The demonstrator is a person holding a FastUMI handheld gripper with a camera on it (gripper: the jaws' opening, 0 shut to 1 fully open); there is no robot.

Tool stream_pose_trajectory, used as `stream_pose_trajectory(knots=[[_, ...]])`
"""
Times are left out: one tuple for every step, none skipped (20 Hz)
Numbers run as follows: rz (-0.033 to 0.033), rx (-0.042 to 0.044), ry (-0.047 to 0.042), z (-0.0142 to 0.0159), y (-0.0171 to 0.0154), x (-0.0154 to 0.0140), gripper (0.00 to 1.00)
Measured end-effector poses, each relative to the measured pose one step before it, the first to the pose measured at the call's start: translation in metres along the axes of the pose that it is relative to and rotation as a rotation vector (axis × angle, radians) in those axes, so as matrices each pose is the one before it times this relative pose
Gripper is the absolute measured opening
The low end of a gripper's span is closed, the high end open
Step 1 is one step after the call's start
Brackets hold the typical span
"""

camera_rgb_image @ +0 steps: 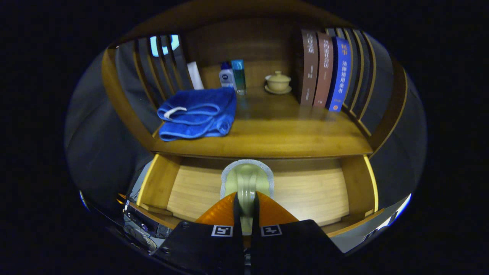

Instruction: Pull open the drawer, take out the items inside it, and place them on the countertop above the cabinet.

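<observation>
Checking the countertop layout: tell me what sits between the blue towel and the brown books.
In the gripper view, two bottles and a lidded cup on its saucer stand at the back between the blue towel and brown books.

Wooden countertop (267, 133) with folded blue towel (198, 114), two bottles (233, 76), lidded cup (278, 82), three upright books (324, 70).

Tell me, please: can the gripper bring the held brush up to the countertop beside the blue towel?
Probably yes. The gripper is shut on the brush over the open drawer. The countertop beside the blue towel is bare, nothing blocking.
</observation>
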State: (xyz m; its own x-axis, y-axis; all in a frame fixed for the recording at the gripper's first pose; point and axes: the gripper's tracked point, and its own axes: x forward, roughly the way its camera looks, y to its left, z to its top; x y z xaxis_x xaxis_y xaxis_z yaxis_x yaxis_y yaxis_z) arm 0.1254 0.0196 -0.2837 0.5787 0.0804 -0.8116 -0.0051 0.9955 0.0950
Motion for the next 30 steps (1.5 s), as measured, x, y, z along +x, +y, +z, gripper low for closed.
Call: stream_pose_trajectory(knots=[[-0.00024, 0.00483, -0.03833, 0.01248, 0.00091, -0.006, 0.12], [-0.00032, 0.00697, -0.02893, 0.01124, 0.00048, -0.00412, 0.12], [0.00106, 0.00509, -0.02435, 0.01162, -0.00058, -0.0012, 0.12], [-0.00169, -0.00035, -0.01708, 0.01006, -0.00057, 0.00178, 0.12], [-0.00298, -0.00214, -0.00966, 0.00905, -0.00097, 0.0047, 0.12], [0.00027, 0.00385, -0.01165, 0.01022, -0.00064, 0.00607, 0.12], [-0.00463, 0.00135, -0.00787, 0.01038, -0.00086, 0.00951, 0.12], [-0.00599, 0.00093, -0.00396, 0.0093, -0.00311, 0.01033, 0.12], [-0.00178, 0.00617, -0.00126, 0.00804, -0.00125, 0.01102, 0.12], [-0.00351, 0.00537, 0.00634, 0.00709, -0.00102, 0.01032, 0.12], [-0.0006, 0.00172, 0.00563, 0.00504, -0.00131, 0.01116, 0.12], [-0.00662, -0.00257, 0.0131, 0.00439, -0.00252, 0.01123, 0.11], [-0.0035, -0.00013, 0.01641, 0.00272, -0.00073, 0.01208, 0.12], [-0.00684, -0.00292, 0.01627, 0.0013, -0.00306, 0.01362, 0.12], [-0.0091, -0.00283, 0.01927, 0.00102, -0.00213, 0.00986, 0.12], [-0.00509, -0.0018, 0.0203, 0.00026, -0.00269, 0.00777, 0.11], [-0.00941, 0.00088, 0.02328, -0.00131, -0.00332, 0.0085, 0.11], [-0.00091, 0.00283, 0.01727, -0.00104, 0.00015, 0.00569, 0.11], [0.00172, -0.00049, -0.00053, 0.00393, 0.00129, 0.00468, 0.11], [-0.00583, -0.00518, -0.00492, 0.00463, -0.00216, 0.00294, 0.12], [-0.01043, -0.00859, 0.0008, 0.00051, -0.00104, 0.00455, 0.12], [-0.00195, -0.00396, 0.00624, 0.00159, -0.00073, -0.00029, 0.18], [0.00734, 0.00704, 0.01351, -0.00056, 0.00162, 0.00159, 0.19], [0.00842, 0.01243, 0.00239, -0.00178, 0.00204, 0.0037, 0.24], [-0.00007, 0.00958, 0.00183, -0.00037, 0.00059, -0.00094, 0.45], [0.00259, 0.00967, 0.00035, 0.00187, -0.00025, 0.00237, 0.66], [0.00325, 0.00573, -0.00671, -0.00254, 0.00011, -0.00327, 0.87], [-0.00331, 0.00279, -0.01043, 0.00102, -0.00133, 0.00049, 0.83], [0.00393, 0.00033, -0.01318, 0.00199, 0.00082, -0.00602, 0.83], [-0.00191, -0.00202, -0.01657, 0.00208, -0.00048, -0.00404, 0.92]])
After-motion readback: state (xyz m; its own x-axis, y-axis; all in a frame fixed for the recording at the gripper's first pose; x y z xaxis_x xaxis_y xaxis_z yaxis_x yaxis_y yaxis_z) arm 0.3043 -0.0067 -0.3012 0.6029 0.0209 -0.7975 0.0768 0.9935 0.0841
